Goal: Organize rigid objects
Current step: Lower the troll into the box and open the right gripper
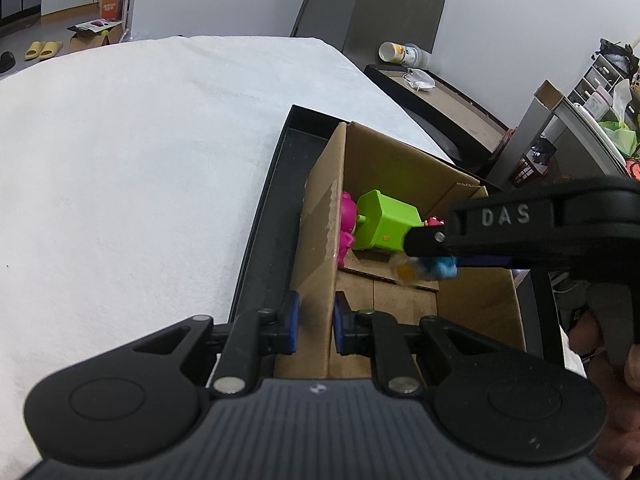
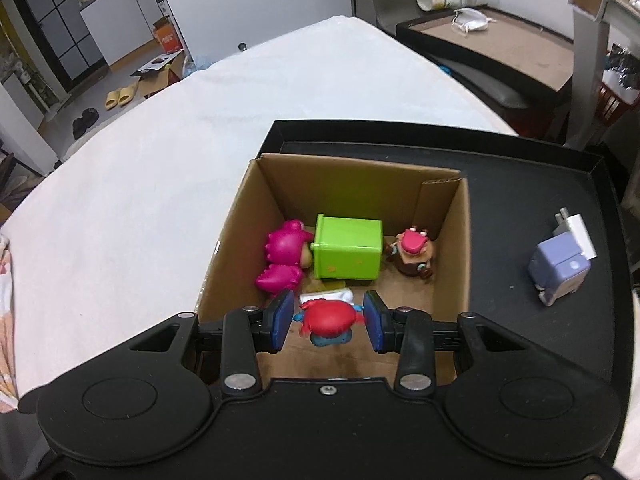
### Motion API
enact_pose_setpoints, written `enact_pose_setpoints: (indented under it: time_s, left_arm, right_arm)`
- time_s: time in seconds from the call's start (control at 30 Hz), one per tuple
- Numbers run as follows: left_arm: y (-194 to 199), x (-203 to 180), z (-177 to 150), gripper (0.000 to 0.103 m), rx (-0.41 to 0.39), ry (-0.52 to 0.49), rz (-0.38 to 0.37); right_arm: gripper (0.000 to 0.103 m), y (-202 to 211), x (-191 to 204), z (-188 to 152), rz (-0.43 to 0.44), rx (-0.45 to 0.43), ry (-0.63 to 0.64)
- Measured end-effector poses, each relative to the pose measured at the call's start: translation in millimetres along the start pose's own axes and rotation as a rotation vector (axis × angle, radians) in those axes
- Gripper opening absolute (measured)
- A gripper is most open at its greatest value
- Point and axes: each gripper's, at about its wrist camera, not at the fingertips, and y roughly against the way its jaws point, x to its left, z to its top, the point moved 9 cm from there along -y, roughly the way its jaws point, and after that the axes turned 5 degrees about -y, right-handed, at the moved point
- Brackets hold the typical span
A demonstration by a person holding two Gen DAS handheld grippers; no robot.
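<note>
1. Left claw (image 1: 314,326) is clamped on the near left wall of the cardboard box (image 1: 320,264).
2. Right claw (image 2: 327,322) grips a red-and-blue toy figure (image 2: 328,320) inside the box.
3. From that figure, the green cube (image 2: 347,252) lies at 12 o'clock, the pink figure (image 2: 284,256) at 10.
4. The box sits in a black tray (image 2: 500,200) on the counter (image 2: 140,200).

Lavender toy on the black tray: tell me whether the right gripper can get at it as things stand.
Probably not yet. The right gripper is down in the cardboard box with a red-topped figure between its fingers. The lavender toy itself lies uncovered on the black tray.
</note>
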Motion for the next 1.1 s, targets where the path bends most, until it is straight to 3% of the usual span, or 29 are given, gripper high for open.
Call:
enact_pose_setpoints:
  time_s: [0.1,0.33,0.47,0.77,1.1]
  left_arm:
    - [-0.7,0.2,0.5,0.016,0.001,0.004,-0.003]
    - [0.0,0.4,-0.1,0.016,0.002,0.010,-0.007]
    - [0.7,0.4,-0.1,0.016,0.002,0.009,-0.003]
    - [0.2,-0.3,0.3,0.016,0.005,0.007,0.007]
    - [-0.6,-2.4,-0.2,0.016,0.012,-0.002,0.030]
  right_arm:
    - [0.045,1.4,2.6,4.3,0.033,-0.022,-0.021]
    - [0.048,15.2,-5.8,4.6,0.002,-0.043,-0.006]
    - [0.064,27.8,-17.7,5.4,-0.043,-0.081,0.000]
    - [0.071,52.3,-52.4,2.1,-0.093,-0.113,0.005]
    - [0.072,77.3,-82.7,-4.5,-0.088,-0.169,0.041]
